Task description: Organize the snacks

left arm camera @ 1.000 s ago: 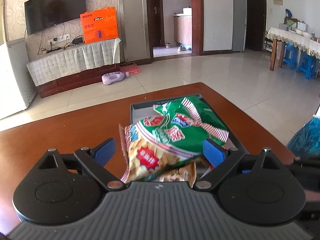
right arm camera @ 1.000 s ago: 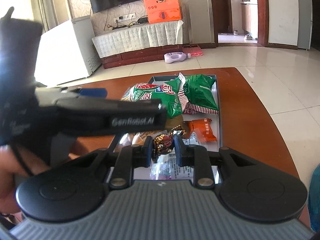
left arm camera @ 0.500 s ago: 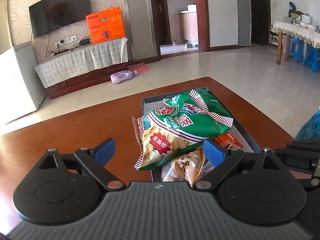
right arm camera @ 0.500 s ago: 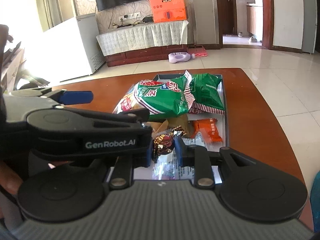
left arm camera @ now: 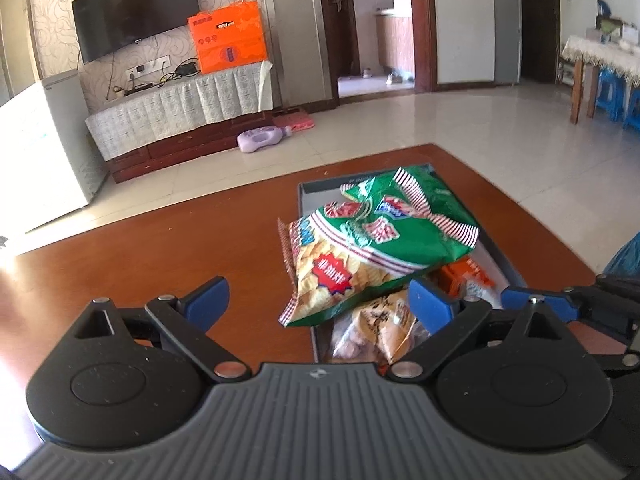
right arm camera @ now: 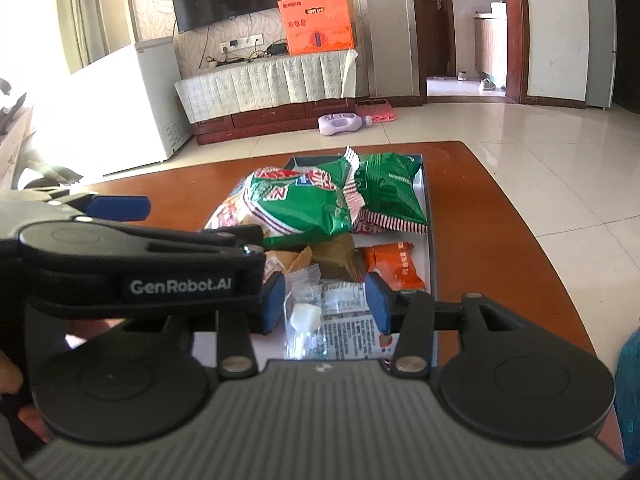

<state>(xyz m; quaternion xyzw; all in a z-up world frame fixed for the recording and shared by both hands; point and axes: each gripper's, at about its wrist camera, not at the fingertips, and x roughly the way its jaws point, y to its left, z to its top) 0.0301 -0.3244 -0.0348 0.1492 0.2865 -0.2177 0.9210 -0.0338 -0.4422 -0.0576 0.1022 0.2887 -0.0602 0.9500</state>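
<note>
The right hand-held gripper point(right arm camera: 325, 300) is opening, pads clear of a see-through packet point(right arm camera: 320, 320) with a white lump between them. Beyond, an orange pack point(right arm camera: 394, 266) and green crisp bags point(right arm camera: 304, 208) (one red-striped) fill the shallow tray point(right arm camera: 428, 216) on the tabletop point(right arm camera: 500, 240). The left hand-held gripper point(left arm camera: 320, 300) gapes empty, bags just ahead.

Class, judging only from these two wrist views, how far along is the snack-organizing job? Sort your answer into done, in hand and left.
Done: the green chip bags, the orange packet and a clear wrapper lie in the tray.

In hand: nothing. The right gripper is opening over the tray, with nothing pressed between its pads; the left gripper is open and empty.

Left: no loose snacks show on the table, so perhaps only tidying.
</note>
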